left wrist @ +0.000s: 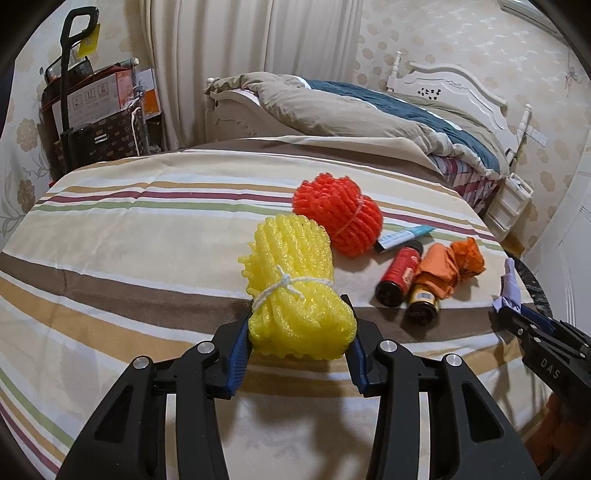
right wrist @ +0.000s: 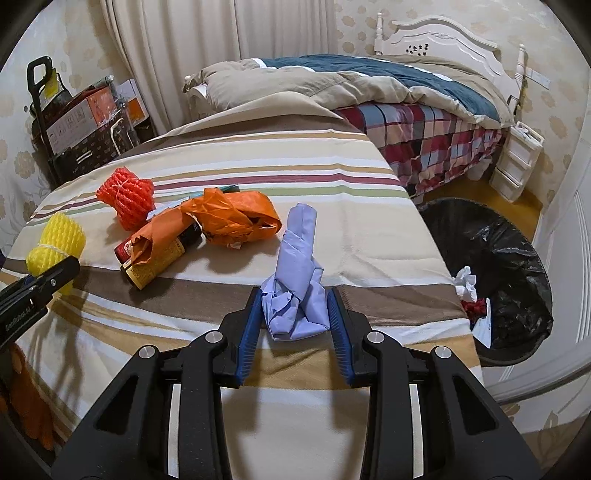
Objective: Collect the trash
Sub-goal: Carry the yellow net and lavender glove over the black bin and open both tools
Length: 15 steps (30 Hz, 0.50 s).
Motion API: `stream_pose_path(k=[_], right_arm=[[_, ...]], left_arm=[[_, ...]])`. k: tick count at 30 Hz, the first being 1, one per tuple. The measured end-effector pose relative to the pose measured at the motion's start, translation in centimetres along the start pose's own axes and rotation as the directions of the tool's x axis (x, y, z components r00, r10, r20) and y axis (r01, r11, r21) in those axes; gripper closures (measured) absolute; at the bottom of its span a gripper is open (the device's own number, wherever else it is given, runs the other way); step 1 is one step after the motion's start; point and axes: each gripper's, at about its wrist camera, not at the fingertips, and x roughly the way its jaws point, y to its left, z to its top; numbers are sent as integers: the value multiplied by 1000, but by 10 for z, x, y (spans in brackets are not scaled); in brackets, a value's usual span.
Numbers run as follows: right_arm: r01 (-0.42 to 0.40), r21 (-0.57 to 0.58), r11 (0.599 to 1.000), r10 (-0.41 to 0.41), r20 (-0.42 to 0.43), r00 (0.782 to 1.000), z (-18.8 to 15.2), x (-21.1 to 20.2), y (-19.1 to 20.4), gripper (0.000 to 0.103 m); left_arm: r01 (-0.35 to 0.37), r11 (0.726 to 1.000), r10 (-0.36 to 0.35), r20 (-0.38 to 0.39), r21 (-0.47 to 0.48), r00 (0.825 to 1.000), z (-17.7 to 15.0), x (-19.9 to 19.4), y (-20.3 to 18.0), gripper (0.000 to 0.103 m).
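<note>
Striped bedspread [right wrist: 369, 236], trash bin [right wrist: 517, 258] off its right edge.
Your R gripper [right wrist: 294, 317] pinches blue paper wad [right wrist: 299, 273], nearer bin; L gripper [left wrist: 299, 332] clamps yellow foam net [left wrist: 291, 280], long axis pointing away.

We see a bedroom with pale wallpaper [right wrist: 461, 14] printed with small tan flowers. Cream curtains [left wrist: 258, 55] hang at the top centre of the frame. Below them stands a bed [right wrist: 424, 122] with a carved white headboard [right wrist: 443, 40] at the upper right, a beige and teal quilt [left wrist: 332, 107] bunched on top, and a red checked sheet [right wrist: 424, 136] over its side. A small white drawer unit [right wrist: 517, 162] sits on the yellowish floor [right wrist: 480, 192] at the right. At the upper left, cardboard boxes [left wrist: 96, 99] are stacked on a black trolley [left wrist: 70, 74]. A striped cloth [left wrist: 147, 221] covers the desk in the foreground.
</note>
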Motion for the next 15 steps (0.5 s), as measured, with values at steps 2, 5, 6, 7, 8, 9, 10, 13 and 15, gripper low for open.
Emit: stream_pose_path(k=[2,5,6,7,8,9,10,13,15], right_arm=[[1,5,1000,-1,7,1000,0,-2,-4,69],[3,19,1000,-4,19,1000,0,-7,-11,69],[4,22,1000,-5,23,1000,0,-9,-13,69],[5,27,1000,-6,28,1000,0,-11,-16,69],[7,32,999,-8,33,999,1,-13,-19,69],[9,37,999,-10,40,999,1,-16,-22,69],[10,40,999,-12,45,999,2,-18,-25,69],[25,54,998,-28,66,997,4,-25,-36,69],[38,67,997,-43,80,996,5,-31,-46,69]], left_arm=[[5,1000,-5,6,6,1000,0,-4,-4,59],[19,1000,-19,23,15,1000,2,-13,-10,59],[23,1000,-23,29,18,999,3,-16,-13,59],[29,999,-30,38,23,999,5,-19,-16,59],[34,999,-36,47,28,998,6,-23,-19,59],[44,998,-47,58,38,997,8,-28,-25,59],[51,998,-53,64,44,997,9,-30,-29,59],[82,994,-88,83,74,993,13,-36,-48,59],[97,991,-106,89,98,990,15,-37,-60,59]])
